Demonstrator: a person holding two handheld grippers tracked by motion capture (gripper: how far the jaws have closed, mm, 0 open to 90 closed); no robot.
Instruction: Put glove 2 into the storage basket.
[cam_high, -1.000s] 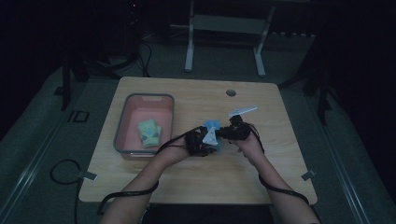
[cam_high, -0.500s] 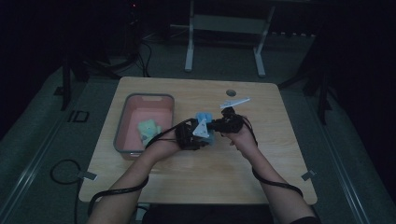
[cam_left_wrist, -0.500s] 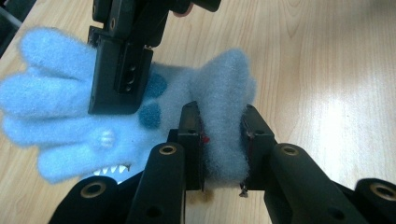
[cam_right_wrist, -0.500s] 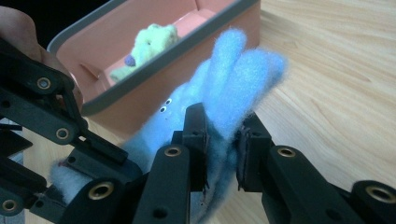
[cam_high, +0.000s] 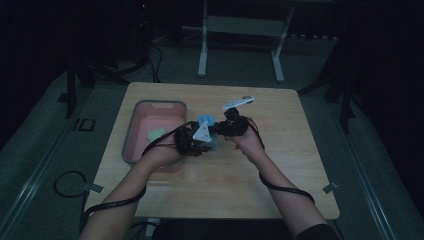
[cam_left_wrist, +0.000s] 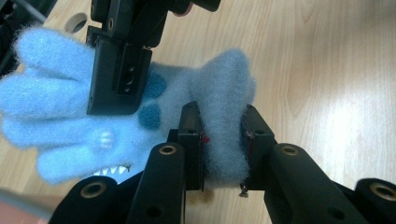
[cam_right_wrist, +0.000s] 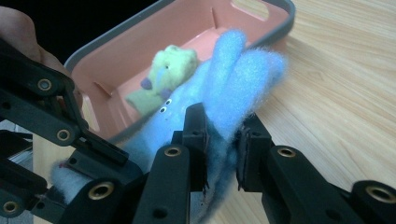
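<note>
Between both grippers, fuzzy blue glove (cam_left_wrist: 140, 112)

No text, label, brand name, number or sign can be read in any of the views. The one candidate is a pale mark on the dark floor (cam_high: 82, 124) beyond the table's left edge, and it is too dim to make out.

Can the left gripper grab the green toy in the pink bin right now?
Probably not yet. The left gripper is shut on the blue glove, so its jaws are full. The green toy lies uncovered in the pink bin close by.
</note>
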